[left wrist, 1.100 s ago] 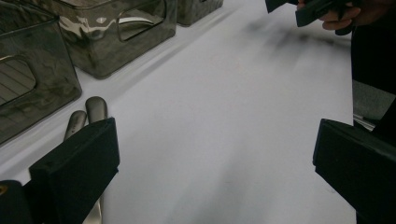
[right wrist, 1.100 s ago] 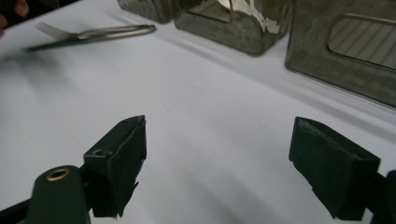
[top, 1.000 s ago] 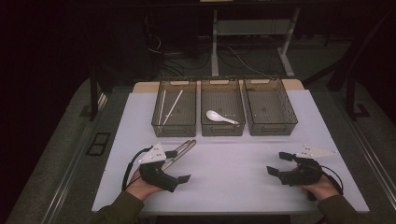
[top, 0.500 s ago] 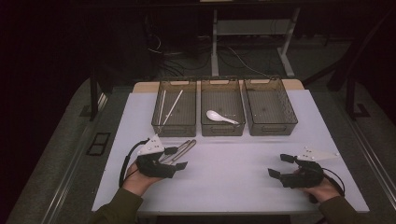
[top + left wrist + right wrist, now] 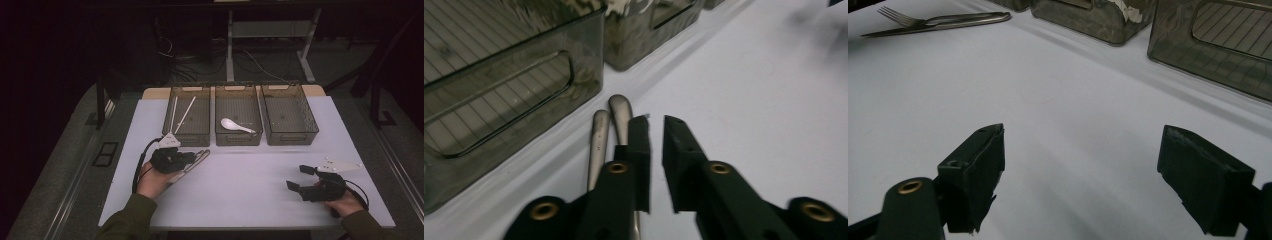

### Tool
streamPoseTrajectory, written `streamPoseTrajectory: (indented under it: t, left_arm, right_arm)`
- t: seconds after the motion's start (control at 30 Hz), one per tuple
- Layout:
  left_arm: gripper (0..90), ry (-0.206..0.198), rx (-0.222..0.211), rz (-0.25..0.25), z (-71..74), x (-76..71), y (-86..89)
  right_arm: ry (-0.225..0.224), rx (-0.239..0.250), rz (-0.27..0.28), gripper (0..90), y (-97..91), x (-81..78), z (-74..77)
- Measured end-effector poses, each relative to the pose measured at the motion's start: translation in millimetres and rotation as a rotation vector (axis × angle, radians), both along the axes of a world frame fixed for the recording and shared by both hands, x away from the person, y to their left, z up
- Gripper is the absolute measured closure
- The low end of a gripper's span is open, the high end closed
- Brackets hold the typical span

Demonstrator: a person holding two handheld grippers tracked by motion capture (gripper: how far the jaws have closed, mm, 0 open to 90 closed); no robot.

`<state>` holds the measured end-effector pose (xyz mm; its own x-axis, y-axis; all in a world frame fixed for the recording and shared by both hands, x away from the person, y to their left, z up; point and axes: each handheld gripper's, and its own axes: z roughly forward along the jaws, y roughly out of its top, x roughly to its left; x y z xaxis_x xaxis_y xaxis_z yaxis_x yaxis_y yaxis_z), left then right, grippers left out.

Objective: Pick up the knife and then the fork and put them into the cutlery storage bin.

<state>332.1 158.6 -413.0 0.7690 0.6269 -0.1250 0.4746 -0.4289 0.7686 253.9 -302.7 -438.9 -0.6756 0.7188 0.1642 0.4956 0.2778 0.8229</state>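
Observation:
A metal fork and knife (image 5: 196, 160) lie side by side on the white table just in front of the left bin. My left gripper (image 5: 191, 158) sits over their handles. In the left gripper view its jaws (image 5: 656, 122) have just been closing and stand almost together, with a thin slit and only bare table between them. The two handles (image 5: 600, 137) run along and under the left-hand jaw. My right gripper (image 5: 296, 177) rests at the table's right front, open wide, with nothing between its jaws (image 5: 1083, 135). The right gripper view has the fork (image 5: 948, 20) far off.
Three dark see-through bins stand in a row at the back. The left bin (image 5: 170, 131) holds chopsticks (image 5: 182, 112), the middle bin (image 5: 220, 132) a white spoon (image 5: 235, 125), and nothing lies in the right bin (image 5: 314, 131). The white table top (image 5: 250, 175) stretches between my hands.
My left gripper moved away from the person toward the bins, onto the cutlery handles, and its jaws went from wide apart to nearly together. The right gripper stayed put.

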Motion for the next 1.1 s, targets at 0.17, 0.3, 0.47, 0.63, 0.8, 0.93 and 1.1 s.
streamPoseTrajectory:
  t: [0.17,0.3,0.47,0.63,0.8,0.93,1.1]
  left_arm:
    - [88.8,0.017,0.069,0.015,-7.6,12.9,-8.8]
    - [88.8,0.027,0.093,0.022,-13.2,22.1,-12.7]
    - [88.8,0.032,0.123,0.023,-19.5,30.2,-19.0]
    - [88.8,0.031,0.153,0.024,-22.3,33.1,-21.9]
    - [88.9,0.033,0.150,0.027,-25.3,34.0,-22.4]
    - [88.9,0.031,0.170,0.014,-27.0,33.6,-24.9]
    - [88.9,0.028,0.174,0.013,-27.4,33.7,-25.2]
  right_arm:
    - [0.000,0.001,0.001,18.8,0.1,-0.1,0.0]
    - [0.000,0.000,0.002,18.8,0.2,0.0,-0.1]
    - [0.000,0.000,0.002,18.8,0.4,-0.1,0.0]
    - [0.001,0.000,0.006,18.8,0.5,0.0,-0.1]
    - [0.000,-0.002,0.012,18.8,0.9,-0.1,0.0]
    - [0.000,-0.006,0.015,18.8,1.5,-0.2,-0.2]
    - [0.002,-0.007,0.016,18.8,1.8,-0.4,-0.2]
